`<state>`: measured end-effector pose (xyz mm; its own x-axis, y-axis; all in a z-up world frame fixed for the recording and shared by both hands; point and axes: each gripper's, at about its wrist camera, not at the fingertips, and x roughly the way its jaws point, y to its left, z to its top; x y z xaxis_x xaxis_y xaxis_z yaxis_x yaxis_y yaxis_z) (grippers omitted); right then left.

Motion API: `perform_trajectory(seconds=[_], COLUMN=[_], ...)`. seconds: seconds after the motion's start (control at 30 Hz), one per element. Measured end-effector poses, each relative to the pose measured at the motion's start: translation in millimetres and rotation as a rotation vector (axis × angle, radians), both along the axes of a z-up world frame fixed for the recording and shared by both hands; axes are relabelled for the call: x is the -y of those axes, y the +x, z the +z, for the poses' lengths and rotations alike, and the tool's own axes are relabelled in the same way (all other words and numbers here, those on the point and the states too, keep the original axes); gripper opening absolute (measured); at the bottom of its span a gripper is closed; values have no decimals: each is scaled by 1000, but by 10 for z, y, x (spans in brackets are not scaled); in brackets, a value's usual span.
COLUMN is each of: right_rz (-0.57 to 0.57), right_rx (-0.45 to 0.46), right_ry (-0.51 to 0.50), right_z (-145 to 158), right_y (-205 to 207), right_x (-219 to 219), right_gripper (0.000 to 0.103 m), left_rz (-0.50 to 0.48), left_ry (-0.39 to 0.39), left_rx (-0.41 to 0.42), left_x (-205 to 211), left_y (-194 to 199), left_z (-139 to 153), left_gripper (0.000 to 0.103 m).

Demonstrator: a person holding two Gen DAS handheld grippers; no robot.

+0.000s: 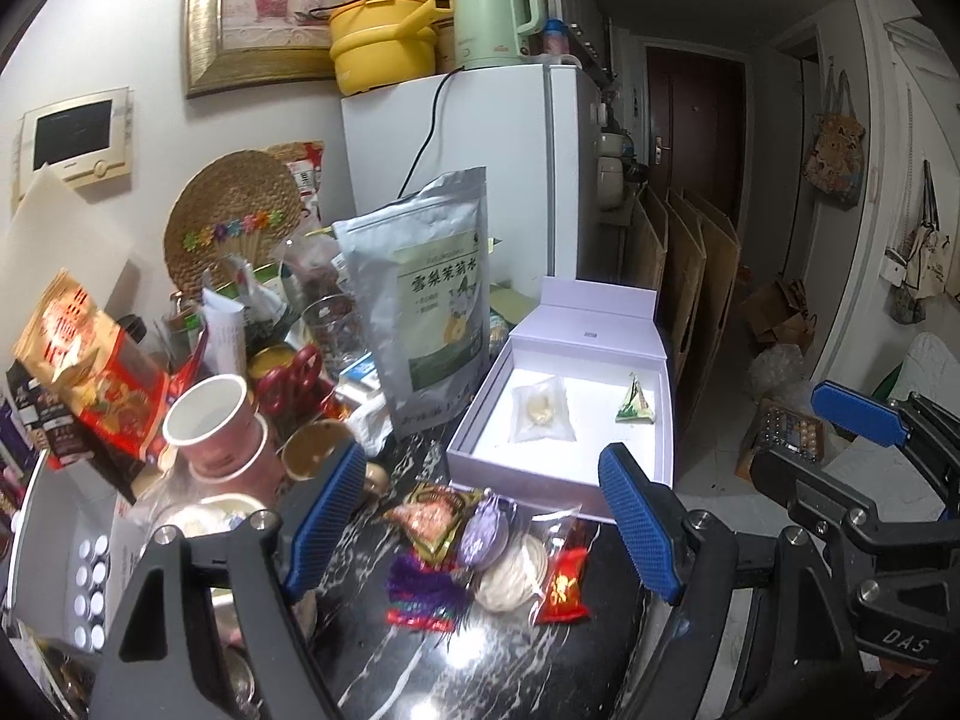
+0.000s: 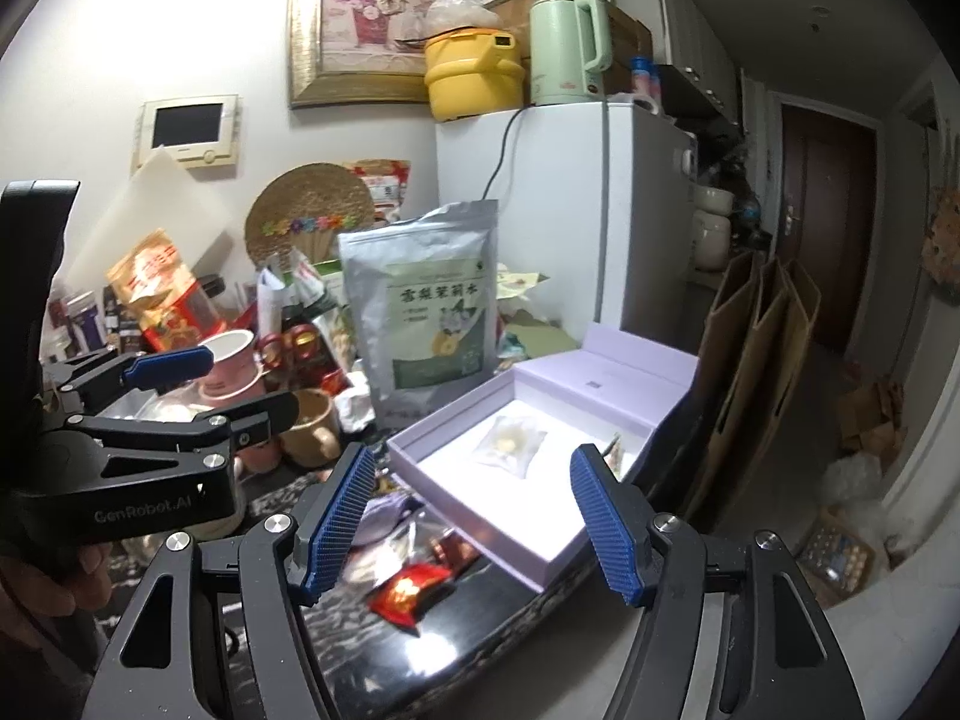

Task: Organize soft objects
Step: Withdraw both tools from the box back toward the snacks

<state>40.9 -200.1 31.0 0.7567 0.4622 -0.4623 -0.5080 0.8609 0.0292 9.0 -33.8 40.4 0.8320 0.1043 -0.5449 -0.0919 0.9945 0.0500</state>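
Both the left gripper (image 1: 486, 525) and right gripper (image 2: 474, 525) gape wide, empty; the right one's finger hides the green packet (image 2: 615, 450) in the lavender box (image 2: 480, 510), lower centre.

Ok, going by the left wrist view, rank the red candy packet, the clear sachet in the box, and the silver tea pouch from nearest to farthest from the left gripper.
1. Red candy packet: counter, between the left gripper fingers.
2. Clear sachet: inside the lavender box, beyond.
3. Silver tea pouch: upright, behind-left of the box.

My claw pads (image 1: 639, 531) are blue and ribbed; lower centre, the table (image 1: 360, 648) is black, veined white, under a red sachet (image 1: 564, 588) and purple tinsel (image 1: 420, 585); the box (image 1: 540, 480) is lilac, white inside
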Motion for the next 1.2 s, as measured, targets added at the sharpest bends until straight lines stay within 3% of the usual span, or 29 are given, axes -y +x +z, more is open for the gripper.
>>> perform_trajectory(seconds=[0.7,1.0,1.2], right_rz=[62,56,67], right_rx=[-144,-193,-214], right_ry=[-8,-28,-50], right_z=[-720,-1033,-1213], right_y=[-208,-141,-64], right_x=[-150,-149,-196], right_gripper=[69,69,69], left_rz=[58,67,63], left_ry=[-80,-161,-169], left_rx=[-95,-173,-203], left_x=[-221,-382,-410], left_y=[-279,-200,-93], left_z=[-648,-1017,-1186], left_gripper=[80,80,80])
